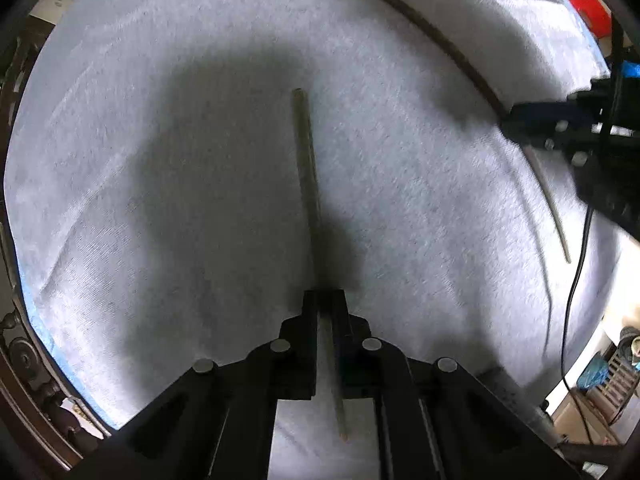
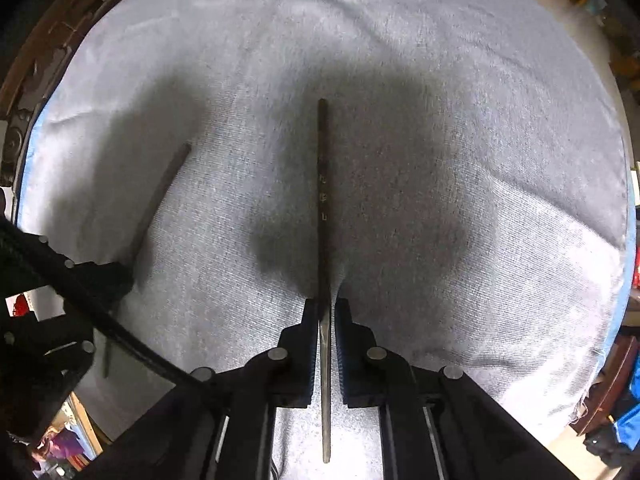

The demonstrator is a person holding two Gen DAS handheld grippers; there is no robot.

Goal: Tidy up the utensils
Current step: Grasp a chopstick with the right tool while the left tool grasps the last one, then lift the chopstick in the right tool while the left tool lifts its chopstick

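Right wrist: dark tapered chopstick (image 2: 322,184) bears pale markings.

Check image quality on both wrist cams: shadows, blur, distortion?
Left wrist: heavy fisheye bend, the far chopstick curves; big soft shadow on the cloth; right tool motion-blurred; bright patch at lower right. Right wrist: held chopstick sharp, markings legible; dark shadow around it; left tool blurred at the edge.

The left gripper (image 1: 325,300) points down, its two black fingers (image 1: 308,320) squeezed tight on a chopstick (image 1: 306,160). The right gripper (image 2: 325,308) points straight down too, pinching another chopstick (image 2: 322,184)
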